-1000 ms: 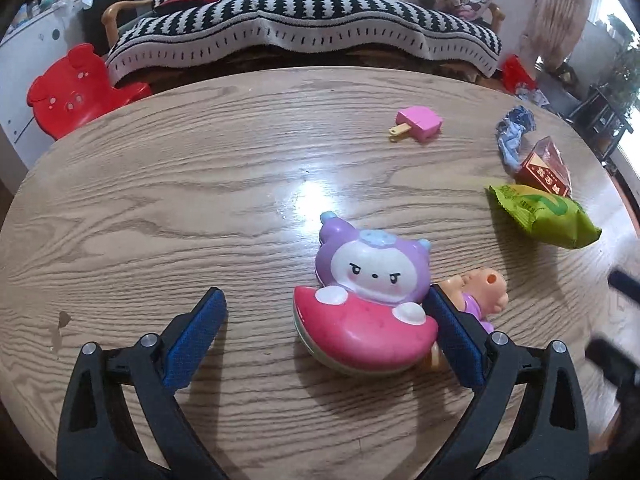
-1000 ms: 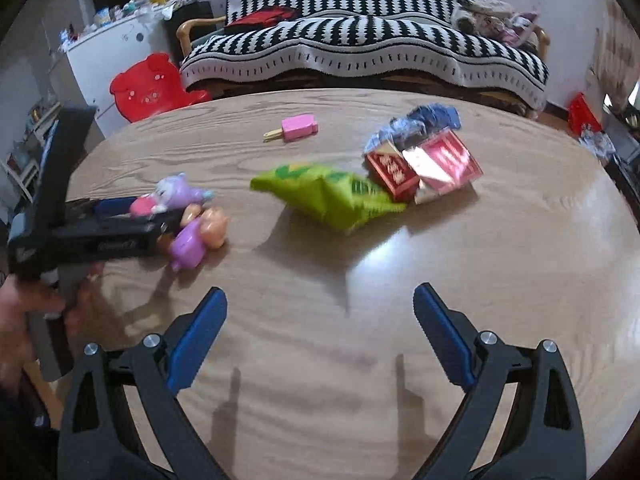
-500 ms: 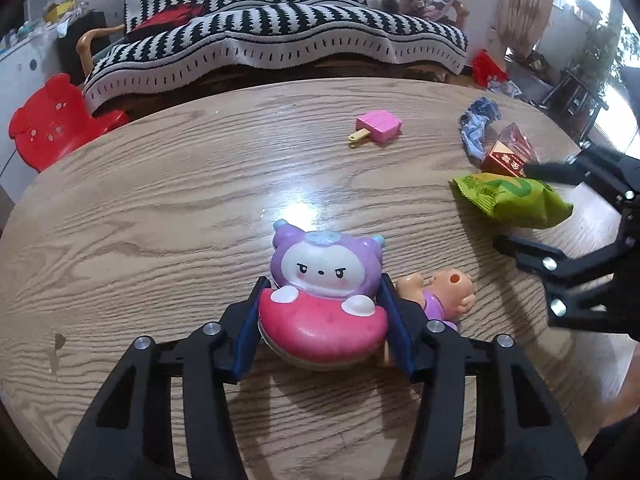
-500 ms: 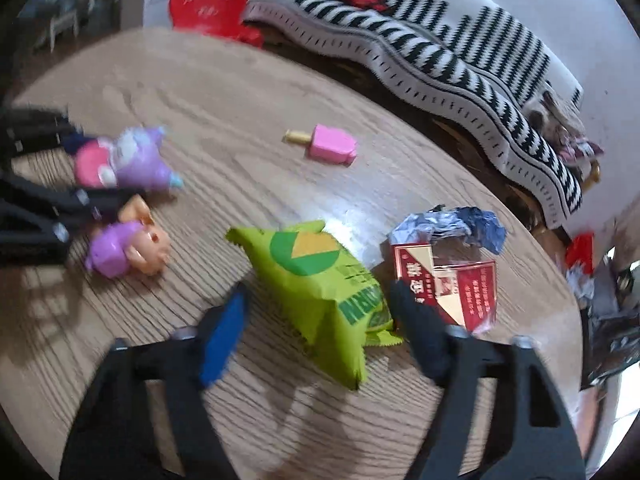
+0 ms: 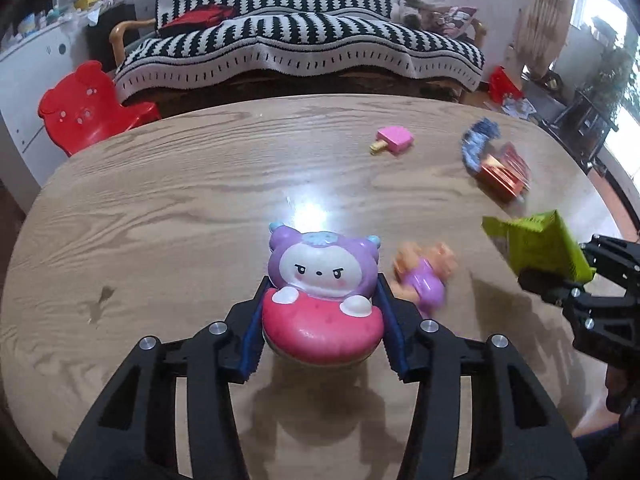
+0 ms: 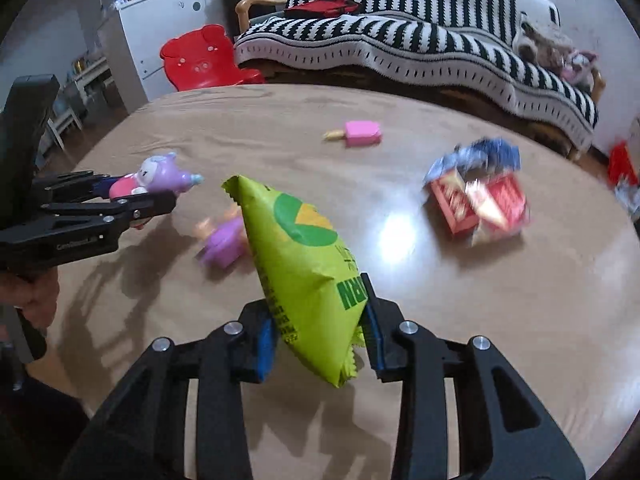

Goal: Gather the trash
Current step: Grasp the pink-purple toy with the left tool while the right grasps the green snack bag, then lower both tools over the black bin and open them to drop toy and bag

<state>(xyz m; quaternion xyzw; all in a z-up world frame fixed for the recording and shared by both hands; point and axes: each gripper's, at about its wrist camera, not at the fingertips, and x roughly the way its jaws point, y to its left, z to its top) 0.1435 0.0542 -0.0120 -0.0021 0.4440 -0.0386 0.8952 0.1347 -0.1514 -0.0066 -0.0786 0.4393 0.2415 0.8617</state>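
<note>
Round wooden bench (image 5: 168, 208), far edge curves just in front of striped sofa (image 5: 304, 52); red kids chair (image 5: 86, 108) off the far-left edge. Left half of bench surface is bare wood; clutter sits centre to right. Right edge drops off near the red packet.

Left tongs (image 5: 320, 320) narrowed onto purple-and-pink toy (image 5: 320, 292), blue pads pressed to both sides of its pink base. Toy appears raised off the bench, with its shadow below, but cannot tell for sure. Small pink doll (image 5: 424, 276) lies on bench just right of the toy, blurred.

Right tongs (image 6: 316, 340) clamped on green snack bag (image 6: 308, 268), gripping its lower end; bag sticks up and away from the tongs, tilted left, lifted clear of the bench with shadow beneath. In the left wrist view, the bag (image 5: 536, 248) hangs at far right, above the bench's right side, well apart from the toy.

Still on bench: red packet (image 6: 480, 204) with crumpled blue wrapper (image 6: 480, 156) touching its far side, right of the bag; pink ice-lolly toy (image 6: 356, 134) farther back, alone, near centre.
</note>
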